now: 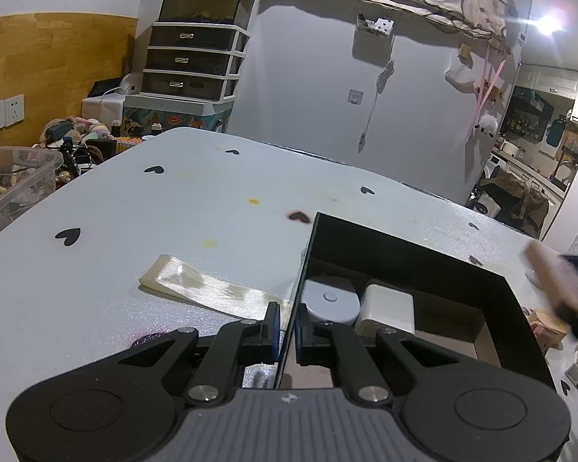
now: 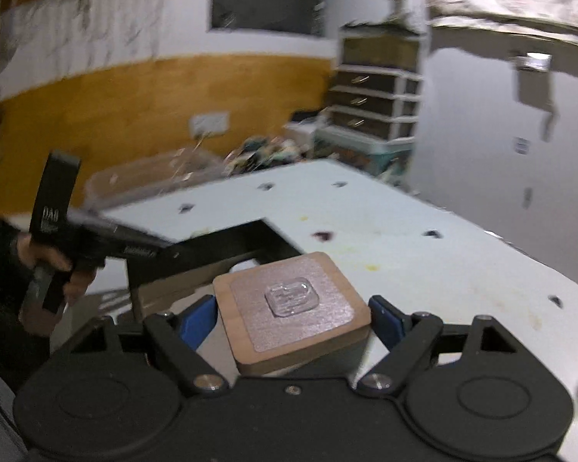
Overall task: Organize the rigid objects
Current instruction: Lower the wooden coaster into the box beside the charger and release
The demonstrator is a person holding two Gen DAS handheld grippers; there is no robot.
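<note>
one wooden block (image 2: 291,310) between right gripper (image 2: 293,317) pads

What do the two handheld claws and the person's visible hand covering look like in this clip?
Both the left claw and the right claw are matte black, with two round discs, silver pivot bolts and blue finger pads. A hand wears a dark fingerless glove.

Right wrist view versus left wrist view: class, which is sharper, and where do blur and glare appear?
Left wrist view: sharp on the black box, glare from a lamp upper right, a blurred wooden block at the right edge. Right wrist view: motion-smeared room, yet the held wooden block stays fairly clear.
</note>
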